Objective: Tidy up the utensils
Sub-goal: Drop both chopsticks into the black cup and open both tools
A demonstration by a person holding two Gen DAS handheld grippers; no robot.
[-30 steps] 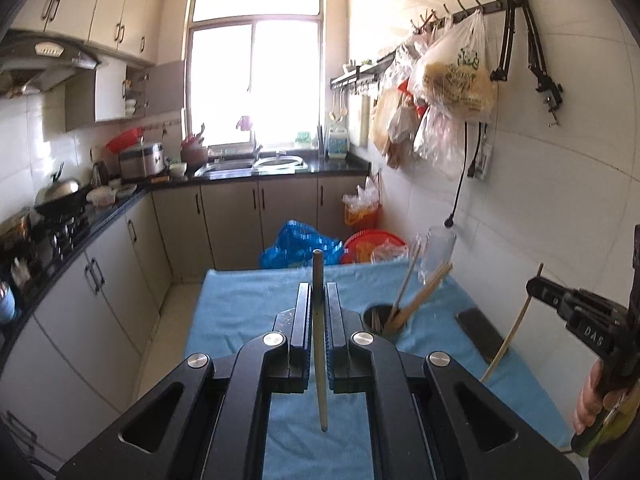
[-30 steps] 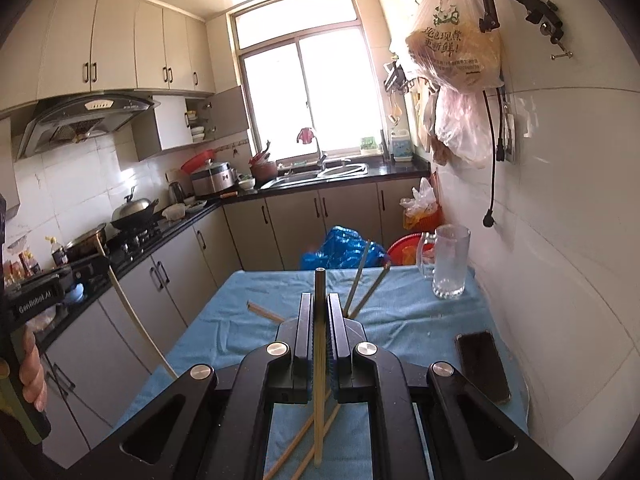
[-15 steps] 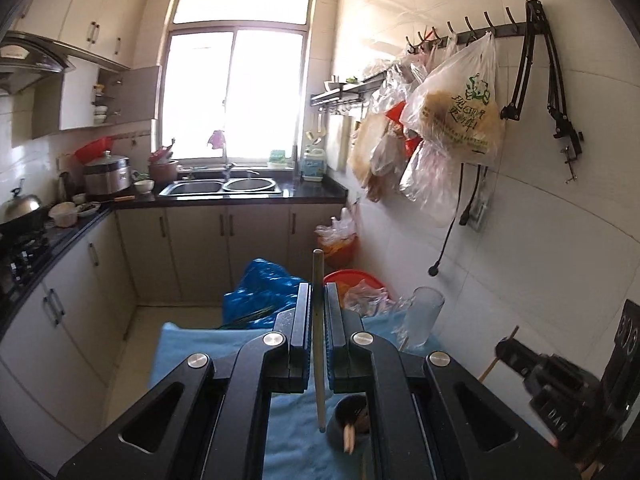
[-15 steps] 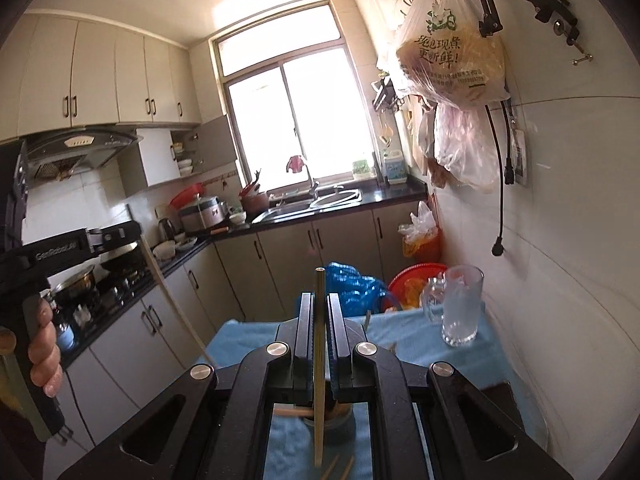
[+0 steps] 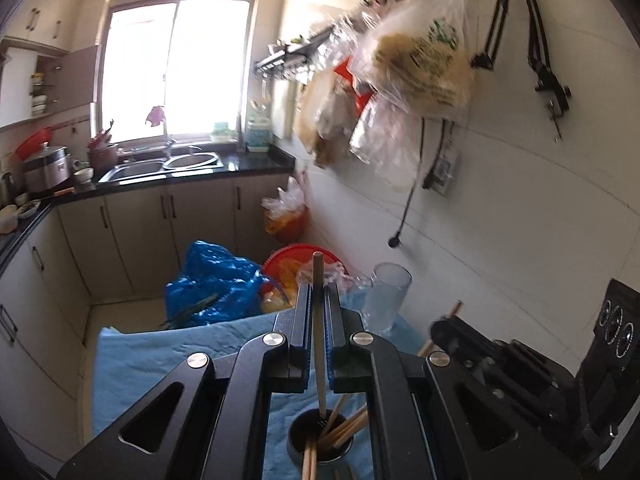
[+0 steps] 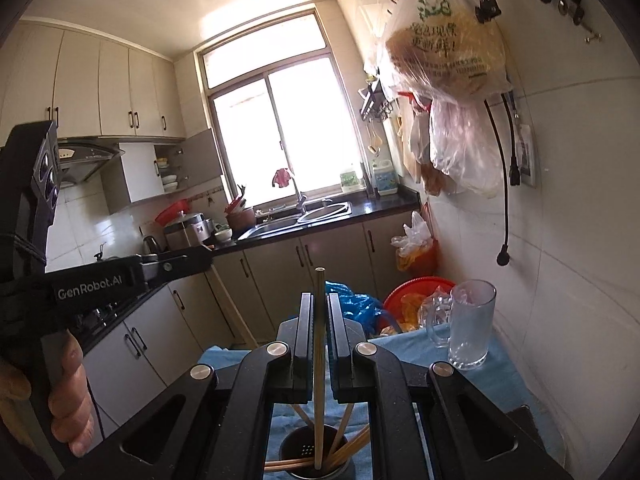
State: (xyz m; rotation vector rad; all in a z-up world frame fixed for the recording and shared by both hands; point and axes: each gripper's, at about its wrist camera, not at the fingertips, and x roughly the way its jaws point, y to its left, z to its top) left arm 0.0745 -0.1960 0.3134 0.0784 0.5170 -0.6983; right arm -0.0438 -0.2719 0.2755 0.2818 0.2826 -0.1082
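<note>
Blue-clothed table [image 5: 168,356], dark holder [image 6: 292,454] below, each hand-held gripper [image 5: 319,300] [image 6: 319,312] clamped on an upright chopstick [image 5: 318,332] [image 6: 319,360].

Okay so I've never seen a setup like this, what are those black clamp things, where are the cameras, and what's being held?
No robot here: a person holds a hand-operated clamp in each hand, and a fisheye camera on each looks along its fingers. The left view shows the left gripper shut on a chopstick, its tip dipping into a dark cup of other chopsticks. The right view shows the right gripper shut on its own chopstick over that cup. The cup and a glass mug stand on a blue-clothed table.
</note>
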